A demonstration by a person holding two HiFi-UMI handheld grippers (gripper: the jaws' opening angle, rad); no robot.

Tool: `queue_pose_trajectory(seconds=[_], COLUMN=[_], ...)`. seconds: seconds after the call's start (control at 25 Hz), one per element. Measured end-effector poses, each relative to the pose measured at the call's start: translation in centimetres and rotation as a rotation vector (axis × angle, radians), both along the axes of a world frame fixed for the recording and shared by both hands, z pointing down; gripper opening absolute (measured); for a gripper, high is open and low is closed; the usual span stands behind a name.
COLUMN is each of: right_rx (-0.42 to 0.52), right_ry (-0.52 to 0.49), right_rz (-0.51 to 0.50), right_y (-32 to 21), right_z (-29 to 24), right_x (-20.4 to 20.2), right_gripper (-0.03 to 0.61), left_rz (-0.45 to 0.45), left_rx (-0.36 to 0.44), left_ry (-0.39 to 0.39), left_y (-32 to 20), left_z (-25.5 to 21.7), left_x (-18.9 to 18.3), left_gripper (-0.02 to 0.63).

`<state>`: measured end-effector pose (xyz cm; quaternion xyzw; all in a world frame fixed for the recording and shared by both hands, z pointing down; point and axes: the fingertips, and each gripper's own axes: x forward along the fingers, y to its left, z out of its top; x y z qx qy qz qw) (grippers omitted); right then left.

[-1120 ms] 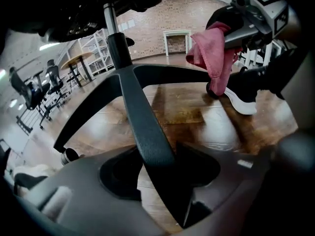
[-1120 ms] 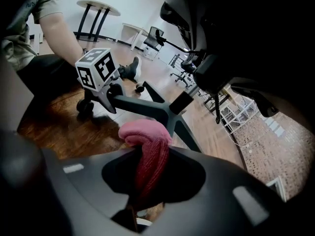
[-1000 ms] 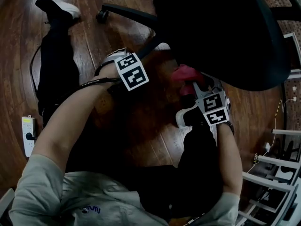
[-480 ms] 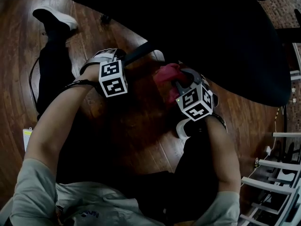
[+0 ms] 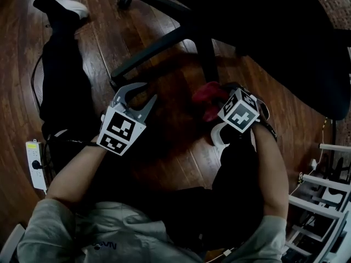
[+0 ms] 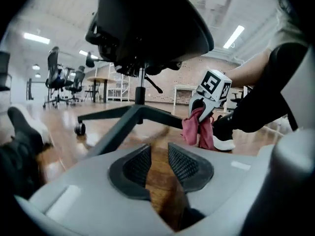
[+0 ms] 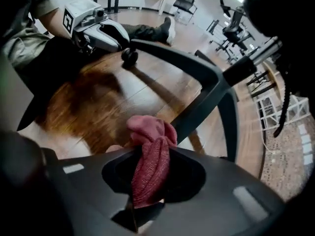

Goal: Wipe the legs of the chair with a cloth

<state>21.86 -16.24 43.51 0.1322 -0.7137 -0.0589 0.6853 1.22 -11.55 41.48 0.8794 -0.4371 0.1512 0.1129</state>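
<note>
Only right gripper view shows cloth (image 7: pixel 147 171) is knitted.

The floor (image 5: pixel 181 158) gleams: glossy dark wood planks, throwing reflections. The chair legs (image 5: pixel 156 46) are smooth matt black, the column (image 7: pixel 261 51) above them shiny metal. And the cloth (image 7: pixel 150 161): coarse pink knit, nubbly weave.

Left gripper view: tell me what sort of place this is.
Most likely an open-plan office or workroom. Several wheeled office chairs stand grouped in the background near desks, and long strip lights run along a high ceiling over a wide open floor.
</note>
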Motion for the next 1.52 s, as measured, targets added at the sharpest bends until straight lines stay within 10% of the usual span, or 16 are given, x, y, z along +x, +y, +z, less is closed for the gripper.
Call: queue_pose_trajectory(seconds=[0.12, 0.4, 1.0, 1.32, 1.52], right_rx=[-0.042, 0.37, -0.226, 0.232, 0.131], right_ry=[0.004, -0.223, 0.013, -0.188, -0.066], right_rz=[0.007, 0.087, 0.082, 0.102, 0.01], right_y=[1.0, -8.3, 3.5, -6.9, -4.1], right_z=[0.0, -4.8, 1.1, -3.1, -0.9], right_x=[0.8, -3.6, 3.4, -1.1, 0.3], right_gripper=[0.094, 0.097, 0.097, 0.101, 0.089], left_rz=[0.097, 0.154, 0.184, 0.162, 0.157], left_rx=[-0.091, -0.067, -0.043, -0.055, -0.049], left_ry=[0.02, -0.018, -0.055, -0.059, -0.063], left_y=[3.6, 5.5, 6.4, 5.6, 5.5], left_z=[2.4, 2.8, 3.1, 3.8, 3.7], left_x=[1.9, 3.0, 4.3, 3.6, 3.5], left_gripper=[0.054, 0.032, 0.018, 0.012, 0.01])
